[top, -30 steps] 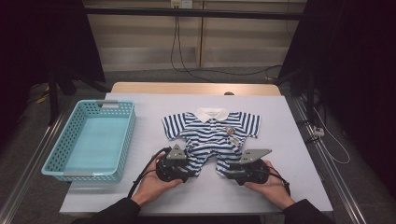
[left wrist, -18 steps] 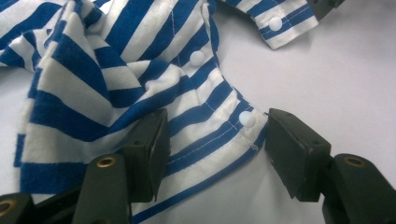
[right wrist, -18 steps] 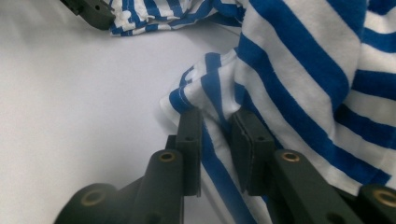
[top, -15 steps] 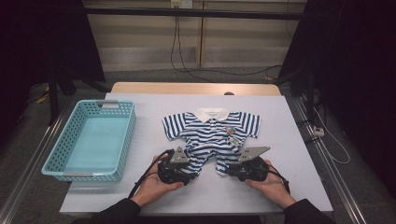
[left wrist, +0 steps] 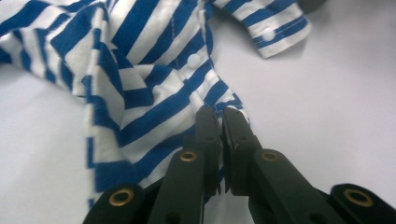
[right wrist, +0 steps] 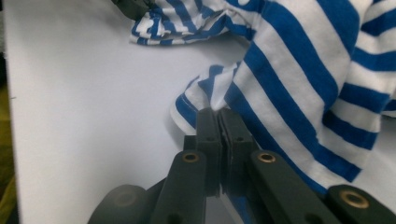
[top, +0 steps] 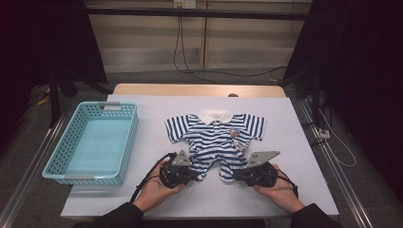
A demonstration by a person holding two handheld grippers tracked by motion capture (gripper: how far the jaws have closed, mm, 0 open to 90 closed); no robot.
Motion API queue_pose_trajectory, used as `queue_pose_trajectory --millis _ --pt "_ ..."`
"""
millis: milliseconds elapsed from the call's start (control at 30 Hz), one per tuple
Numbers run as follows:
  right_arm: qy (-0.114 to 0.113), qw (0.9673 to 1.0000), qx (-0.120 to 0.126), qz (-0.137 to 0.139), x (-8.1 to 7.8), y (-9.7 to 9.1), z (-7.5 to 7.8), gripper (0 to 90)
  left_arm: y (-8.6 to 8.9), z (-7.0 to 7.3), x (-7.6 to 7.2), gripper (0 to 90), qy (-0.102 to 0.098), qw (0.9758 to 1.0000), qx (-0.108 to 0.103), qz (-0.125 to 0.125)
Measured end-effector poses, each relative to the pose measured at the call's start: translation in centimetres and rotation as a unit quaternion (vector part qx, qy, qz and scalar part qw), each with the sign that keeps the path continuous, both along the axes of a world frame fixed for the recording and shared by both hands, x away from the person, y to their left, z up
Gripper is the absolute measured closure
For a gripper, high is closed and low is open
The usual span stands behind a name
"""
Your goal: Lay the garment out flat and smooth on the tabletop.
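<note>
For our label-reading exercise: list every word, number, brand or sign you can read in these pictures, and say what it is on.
No text can be read.
The striped shirt has a small chest badge, too small and blurred to read.
The basket shows no lettering.

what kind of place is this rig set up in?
Likely a lab recording booth, not a home: a white table framed by black curtains, with cables hanging down the back wall, and only staged props: a blue-and-white striped baby romper and a turquoise plastic basket.

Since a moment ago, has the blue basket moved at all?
No. The blue basket sits at the same spot along the table's left edge.
</note>
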State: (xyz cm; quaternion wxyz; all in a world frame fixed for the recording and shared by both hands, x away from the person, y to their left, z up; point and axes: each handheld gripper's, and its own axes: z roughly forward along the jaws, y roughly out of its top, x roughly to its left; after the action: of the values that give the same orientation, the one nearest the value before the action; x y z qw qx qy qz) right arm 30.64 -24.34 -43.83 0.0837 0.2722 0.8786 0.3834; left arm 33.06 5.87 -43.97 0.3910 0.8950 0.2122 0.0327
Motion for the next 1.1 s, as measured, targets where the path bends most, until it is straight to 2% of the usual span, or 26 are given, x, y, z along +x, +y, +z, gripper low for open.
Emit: queue_pose_trajectory --millis 200,333,633,767,867,967,1000,1100 --pt "-0.001 0.9999 0.009 0.009 -1.4 -0.3 0.8 88.2 0.7 0.7 -1.5 86.3 0.015 0.9997 -0.012 -0.012" --pt "-0.002 0.9997 0.005 0.022 -2.6 0.1 0.9 88.1 0.5 0.8 -2.2 86.3 0.028 0.9991 -0.022 -0.021" --pt "0.002 0.9994 0.002 0.033 -5.4 0.4 1.0 86.7 -0.4 0.5 -4.9 86.2 0.053 0.9969 -0.009 -0.059" --pt "-0.006 0.9994 0.013 0.03 -6.6 0.3 1.3 84.2 -0.2 0.8 -5.9 86.0 0.057 0.9962 -0.016 -0.065" --pt "-0.009 0.9995 0.017 0.027 -7.0 0.1 1.3 78.0 0.0 0.7 -5.8 84.1 0.062 0.9961 -0.016 -0.061" --pt "-0.02 0.9993 0.03 0.007 -6.8 -0.3 1.5 70.3 0.2 1.0 -5.4 79.0 0.061 0.9962 -0.034 -0.053" --pt "-0.024 0.9991 0.036 -0.004 -6.6 -0.5 1.6 68.7 0.3 1.1 -5.3 73.9 0.058 0.9965 -0.04 -0.045" --pt "-0.04 0.9964 0.052 -0.054 -5.9 -1.4 2.0 62.7 0.6 1.4 -4.5 68.7 0.048 0.9973 -0.049 -0.026"
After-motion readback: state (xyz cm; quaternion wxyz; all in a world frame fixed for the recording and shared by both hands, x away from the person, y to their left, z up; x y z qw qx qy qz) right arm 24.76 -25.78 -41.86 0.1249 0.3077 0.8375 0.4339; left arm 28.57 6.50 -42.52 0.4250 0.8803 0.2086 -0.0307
